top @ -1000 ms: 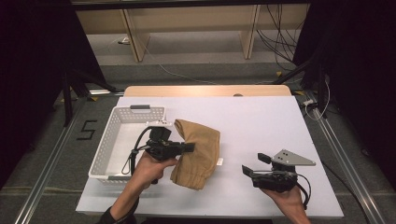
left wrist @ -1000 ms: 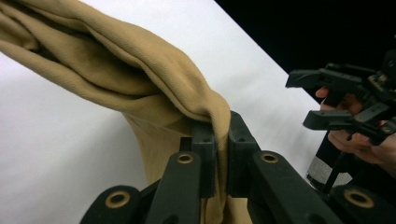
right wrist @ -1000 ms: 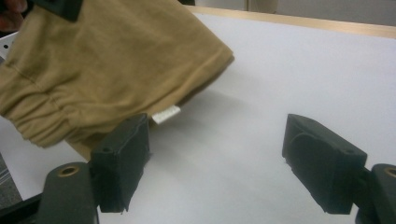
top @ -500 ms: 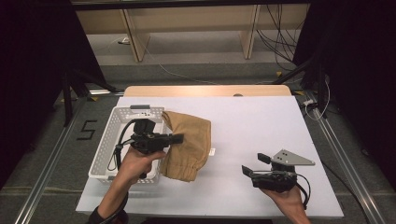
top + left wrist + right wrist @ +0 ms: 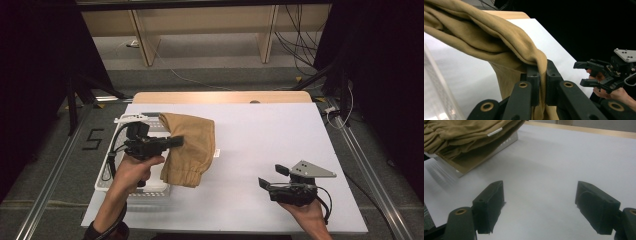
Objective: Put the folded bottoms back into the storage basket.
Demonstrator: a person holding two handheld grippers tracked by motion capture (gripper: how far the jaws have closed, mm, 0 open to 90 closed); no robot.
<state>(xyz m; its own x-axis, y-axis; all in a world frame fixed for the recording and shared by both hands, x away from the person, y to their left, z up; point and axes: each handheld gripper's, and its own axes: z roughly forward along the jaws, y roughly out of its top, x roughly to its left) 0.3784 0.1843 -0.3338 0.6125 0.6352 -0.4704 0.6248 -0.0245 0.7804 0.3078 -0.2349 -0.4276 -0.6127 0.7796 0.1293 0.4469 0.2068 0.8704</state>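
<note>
Here | left gripper pinches soft ribbed tan cloth | white mesh basket

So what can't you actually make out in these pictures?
- High view: the white basket's inside, hidden by the tan cloth and the left gripper.
- Left gripper view: the cloth's lower end, cut off by the frame.
- Right gripper view: the white tag's print, too small.

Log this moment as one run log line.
left gripper: shut on tan cloth, above white basket | right gripper: open, empty
</note>
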